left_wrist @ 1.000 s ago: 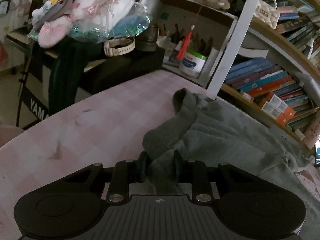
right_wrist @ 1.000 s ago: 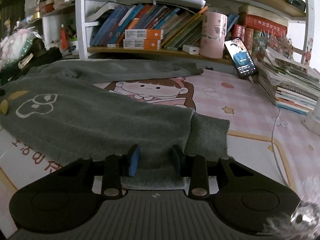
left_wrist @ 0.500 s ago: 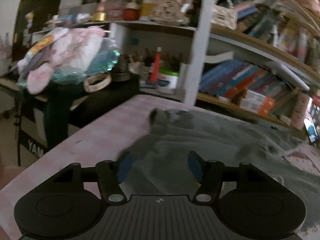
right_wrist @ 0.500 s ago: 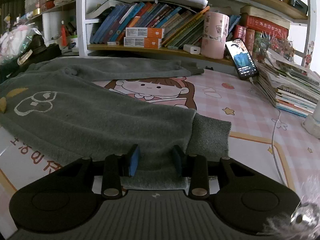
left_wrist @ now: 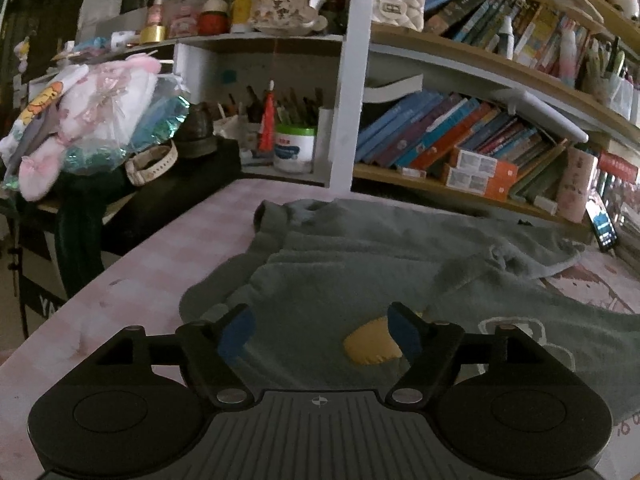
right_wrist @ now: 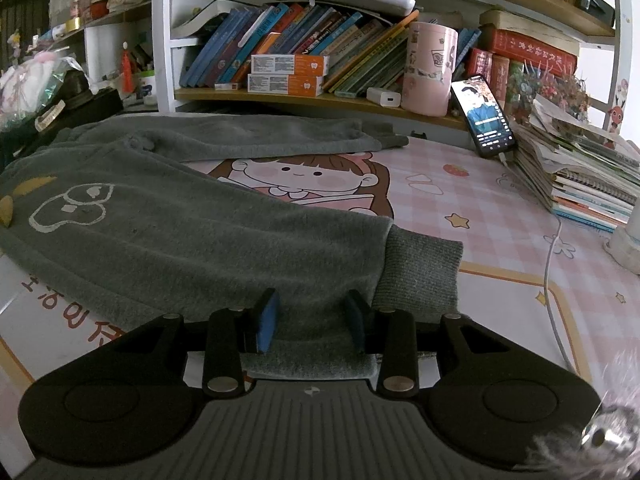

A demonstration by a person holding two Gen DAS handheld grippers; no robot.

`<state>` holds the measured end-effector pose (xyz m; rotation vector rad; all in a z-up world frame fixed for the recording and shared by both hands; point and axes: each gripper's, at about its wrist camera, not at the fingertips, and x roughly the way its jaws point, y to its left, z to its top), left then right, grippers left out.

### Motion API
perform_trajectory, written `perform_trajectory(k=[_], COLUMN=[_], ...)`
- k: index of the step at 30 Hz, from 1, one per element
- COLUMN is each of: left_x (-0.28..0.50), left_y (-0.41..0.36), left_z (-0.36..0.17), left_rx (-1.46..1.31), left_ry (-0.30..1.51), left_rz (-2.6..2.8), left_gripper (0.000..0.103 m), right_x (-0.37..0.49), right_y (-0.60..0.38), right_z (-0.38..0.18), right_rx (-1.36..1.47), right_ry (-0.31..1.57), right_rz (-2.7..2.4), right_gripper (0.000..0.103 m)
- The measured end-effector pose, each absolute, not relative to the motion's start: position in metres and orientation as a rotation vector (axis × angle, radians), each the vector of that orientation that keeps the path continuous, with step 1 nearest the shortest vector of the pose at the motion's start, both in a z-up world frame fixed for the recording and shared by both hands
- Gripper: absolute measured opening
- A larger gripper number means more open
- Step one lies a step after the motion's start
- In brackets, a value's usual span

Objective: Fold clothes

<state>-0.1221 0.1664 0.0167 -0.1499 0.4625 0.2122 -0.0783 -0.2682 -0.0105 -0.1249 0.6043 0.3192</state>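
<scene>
The grey trousers (right_wrist: pixel 168 240) lie spread on the worktop (right_wrist: pixel 500 216) before the bookshelf (right_wrist: pixel 320 98). The left gripper (left_wrist: pixel 318 330), just opening, stands spread and empty; the right gripper (right_wrist: pixel 312 320) pinches the leg near its cuff (right_wrist: pixel 420 272). The left should regrip the waistband, then both fold evenly.

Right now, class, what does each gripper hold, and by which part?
The left gripper, jaws just opened wide, holds nothing. The right gripper pinches the grey trousers at the leg's near edge, beside the ribbed cuff.

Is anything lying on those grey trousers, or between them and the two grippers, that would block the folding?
Nothing visible does. The left hand-held gripper hangs open just over the grey trousers; the right hand-held gripper straddles the lower leg by the cuff.
</scene>
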Motion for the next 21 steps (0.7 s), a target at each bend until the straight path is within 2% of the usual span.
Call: perform_trajectory(k=[5,9,16,21], left_x=[-0.115,-0.11,-0.103,-0.101], left_y=[0.161,0.157,0.149,0.144], left_z=[0.012,0.011,0.009,0.008], left_rx=[-0.128,-0.116,-0.096,-0.079], left_ry=[0.481,0.487,0.493,0.492], left_rz=[0.2,0.187,0.167,0.15], left_gripper=[0.083,0.086,0.088,0.089], right_x=[-0.078,-0.078,-0.075,-0.071], right_y=[-0.267,-0.265,-0.258,-0.25], right_z=[-0.01,-0.01,-0.007,-0.005], right_rx=[-0.13,-0.133,-0.151,-0.168], right_ry=[0.605,0.606,0.601,0.598], right_rz=[0.324,0.339,0.354,0.376], right_gripper=[0.038,0.046,0.054,0.056])
